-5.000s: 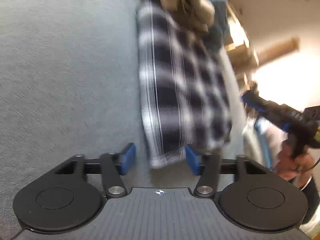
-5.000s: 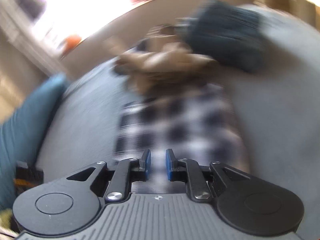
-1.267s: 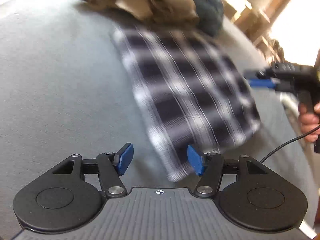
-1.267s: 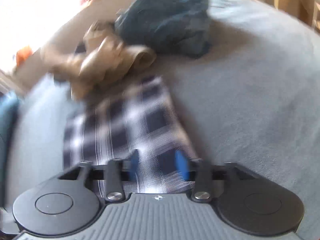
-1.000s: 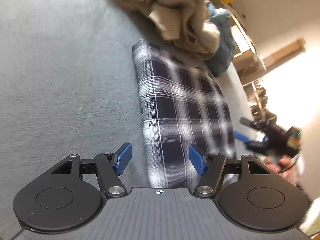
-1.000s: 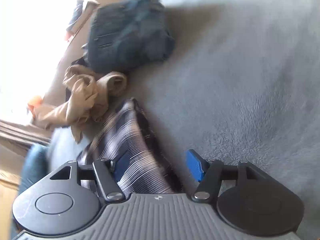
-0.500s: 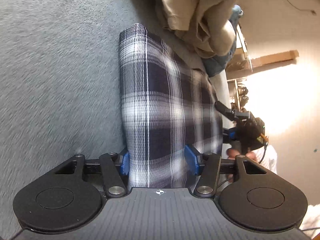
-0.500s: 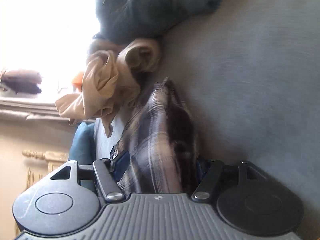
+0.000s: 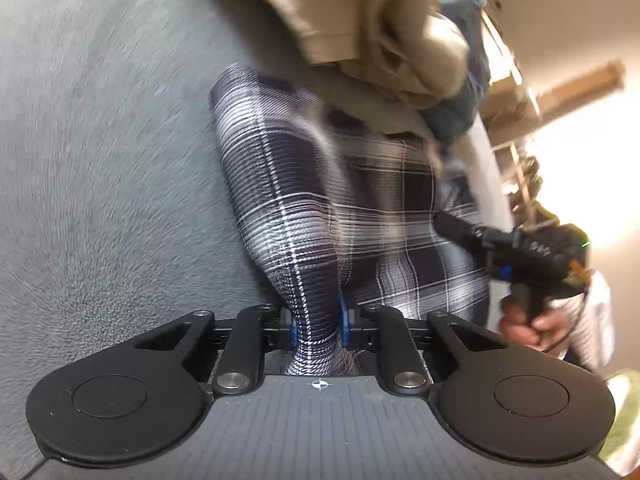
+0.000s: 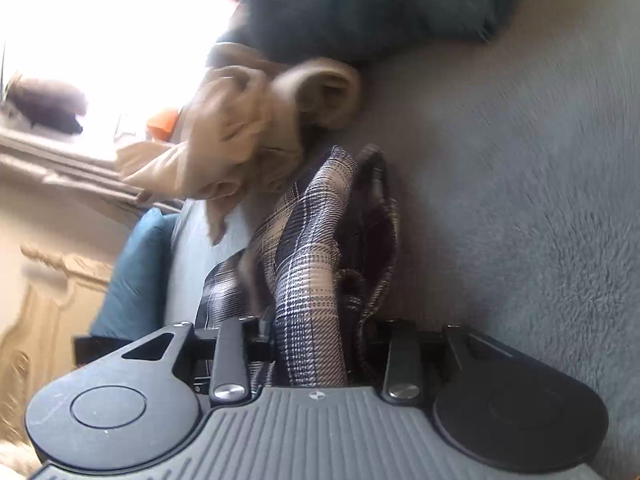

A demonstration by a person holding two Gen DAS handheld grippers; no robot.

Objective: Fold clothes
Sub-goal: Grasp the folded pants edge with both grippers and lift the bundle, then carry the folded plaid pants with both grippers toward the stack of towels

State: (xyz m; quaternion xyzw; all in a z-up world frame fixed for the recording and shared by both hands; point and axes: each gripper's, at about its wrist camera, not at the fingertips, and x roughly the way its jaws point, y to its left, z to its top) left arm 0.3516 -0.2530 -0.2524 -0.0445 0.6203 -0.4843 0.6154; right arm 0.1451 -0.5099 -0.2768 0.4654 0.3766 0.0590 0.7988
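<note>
A folded black-and-white plaid cloth (image 9: pixel 312 208) lies on the grey fleece surface (image 9: pixel 100 160). My left gripper (image 9: pixel 318 320) is closing on its near edge, and the blue pads pinch a bunched ridge of the fabric. My right gripper (image 10: pixel 320 344) is closing on the opposite edge of the plaid cloth (image 10: pixel 316 248). The fabric there rises in folds between the fingers and hides the pads. The left wrist view shows the right gripper (image 9: pixel 456 228) at the cloth's right side, held by a person's hand (image 9: pixel 520 320).
A crumpled tan garment (image 9: pixel 360 20) lies just beyond the plaid cloth, with a dark blue garment (image 10: pixel 380 0) behind it. A teal cushion (image 10: pixel 136 272) sits at the left. Grey fleece (image 10: pixel 520 200) stretches to the right.
Both grippers slid onto opposite edges of the plaid cloth and their jaws narrowed on it. The fabric now bunches up between the fingers instead of lying flat.
</note>
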